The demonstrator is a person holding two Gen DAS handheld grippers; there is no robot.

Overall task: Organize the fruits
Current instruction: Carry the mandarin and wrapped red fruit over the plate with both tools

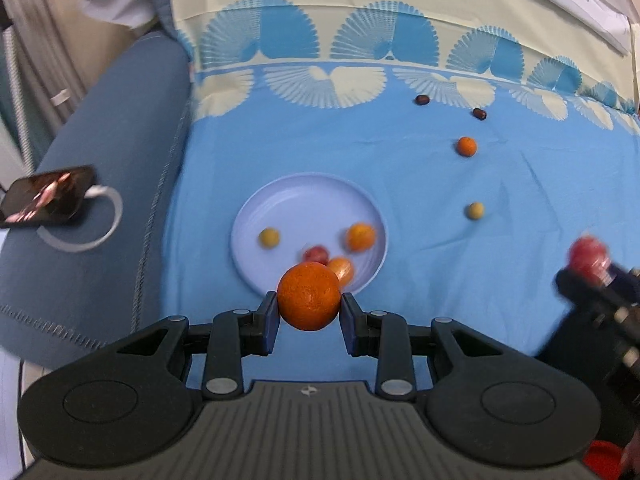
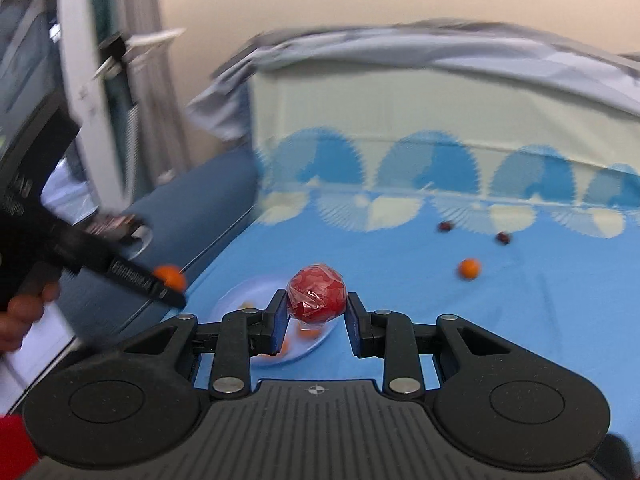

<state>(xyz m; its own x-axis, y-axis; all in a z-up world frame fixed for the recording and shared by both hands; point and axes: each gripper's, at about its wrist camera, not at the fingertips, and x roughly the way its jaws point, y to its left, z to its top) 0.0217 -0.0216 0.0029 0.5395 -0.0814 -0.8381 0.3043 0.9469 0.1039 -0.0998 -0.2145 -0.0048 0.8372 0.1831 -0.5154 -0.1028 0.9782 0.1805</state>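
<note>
Meanwhile, left tongs clenched on an orange above the near rim of the pale plate on the bed, right tongs clenched on a plastic-wrapped red fruit, both aloft.

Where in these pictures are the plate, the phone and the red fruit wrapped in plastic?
plate (image 1: 296, 200): left wrist view, bare far part of its inside.
phone (image 1: 48, 200): left wrist view, middle of its lit screen.
red fruit (image 2: 317, 294): right wrist view, middle of its wrapped front.
</note>
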